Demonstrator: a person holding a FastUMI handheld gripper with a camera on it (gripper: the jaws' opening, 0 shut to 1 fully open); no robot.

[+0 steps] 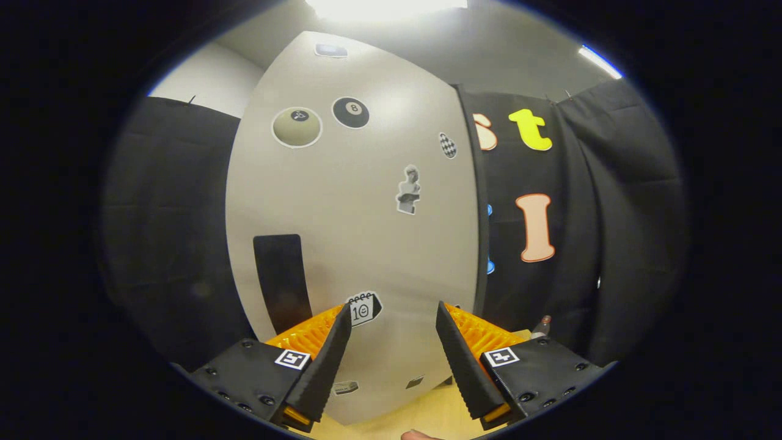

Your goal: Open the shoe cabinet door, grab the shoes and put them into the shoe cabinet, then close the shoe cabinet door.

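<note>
Hand-held gripper (394, 342) open, empty, facing the closed pale-grey sticker-covered shoe cabinet door (354, 232) just ahead; advise hooking one finger into the black vertical handle slot (281, 281), then pulling steadily

— What does the shoe cabinet door (354, 232) look like?
— Pale beige, upright, shut as far as I can tell, dotted with stickers, including two billiard balls near its top.
— Any handle?
— A dark vertical strip (282, 282) low on its left side.
— Where's it standing?
— On a light wooden surface (427, 412).
</note>
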